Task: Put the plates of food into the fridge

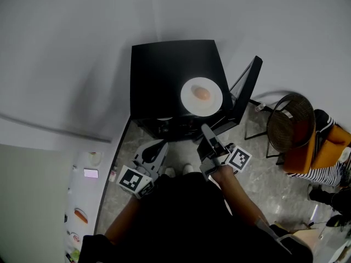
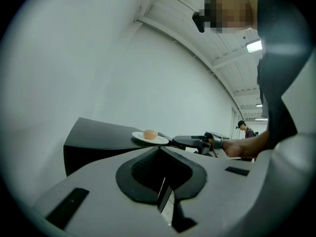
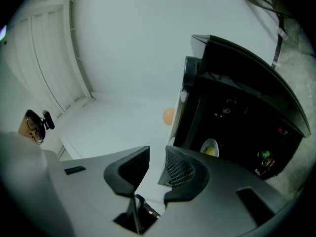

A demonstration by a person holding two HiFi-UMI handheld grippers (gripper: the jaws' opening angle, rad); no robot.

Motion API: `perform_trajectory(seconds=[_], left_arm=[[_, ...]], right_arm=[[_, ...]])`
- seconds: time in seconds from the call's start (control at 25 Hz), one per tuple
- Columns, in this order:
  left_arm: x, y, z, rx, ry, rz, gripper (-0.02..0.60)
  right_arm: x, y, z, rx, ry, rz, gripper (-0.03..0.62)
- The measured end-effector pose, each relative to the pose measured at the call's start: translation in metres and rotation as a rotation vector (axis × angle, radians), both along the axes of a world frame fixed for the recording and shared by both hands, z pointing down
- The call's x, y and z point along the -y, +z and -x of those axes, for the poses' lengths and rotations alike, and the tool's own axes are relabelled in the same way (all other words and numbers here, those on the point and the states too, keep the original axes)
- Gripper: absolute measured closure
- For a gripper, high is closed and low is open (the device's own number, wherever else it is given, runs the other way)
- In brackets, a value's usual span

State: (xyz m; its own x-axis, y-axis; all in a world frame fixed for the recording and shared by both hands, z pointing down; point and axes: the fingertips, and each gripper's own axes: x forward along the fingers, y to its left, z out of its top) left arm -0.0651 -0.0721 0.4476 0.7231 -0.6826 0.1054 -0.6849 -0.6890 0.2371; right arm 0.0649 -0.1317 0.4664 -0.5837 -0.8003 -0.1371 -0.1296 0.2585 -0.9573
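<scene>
Head view: mounted high and facing steeply down on the top of the black fridge (image 1: 164, 75) and the white plate (image 1: 201, 96) standing there. The person's body fills the lower frame.

Left gripper view: rides the left claw (image 2: 159, 151) and faces about level across it toward the fridge's corner, from fairly near. The plate shows edge-on.

Right gripper view: rides the right claw (image 3: 157, 151), tilted hard over and close to the fridge's open front, looking into its dark interior.

Overlap: the fridge appears in all three views. The plate appears in the head and left gripper views. The left gripper view also takes in the right claw.
</scene>
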Motion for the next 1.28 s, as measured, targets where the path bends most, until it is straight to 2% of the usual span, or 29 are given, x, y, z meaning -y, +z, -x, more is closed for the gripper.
perform_trajectory(seconds=[0.44,0.76,0.96,1.28], left_arm=[[0.009,0.006,0.004,0.020,-0.012,0.004,0.557],[0.020,0.008,0.009,0.005,-0.025,0.024,0.557],[0.022,0.008,0.011,-0.006,-0.031,0.027,0.557],[0.018,0.011,0.016,-0.011,-0.039,0.043,0.557]], right_arm=[[0.030,0.008,-0.011,0.074,0.040,0.073,0.482],[0.044,0.015,-0.012,0.099,0.054,0.135,0.482],[0.046,0.022,-0.013,0.158,0.065,0.188,0.540],[0.037,0.023,-0.013,0.152,0.041,0.214,0.549]])
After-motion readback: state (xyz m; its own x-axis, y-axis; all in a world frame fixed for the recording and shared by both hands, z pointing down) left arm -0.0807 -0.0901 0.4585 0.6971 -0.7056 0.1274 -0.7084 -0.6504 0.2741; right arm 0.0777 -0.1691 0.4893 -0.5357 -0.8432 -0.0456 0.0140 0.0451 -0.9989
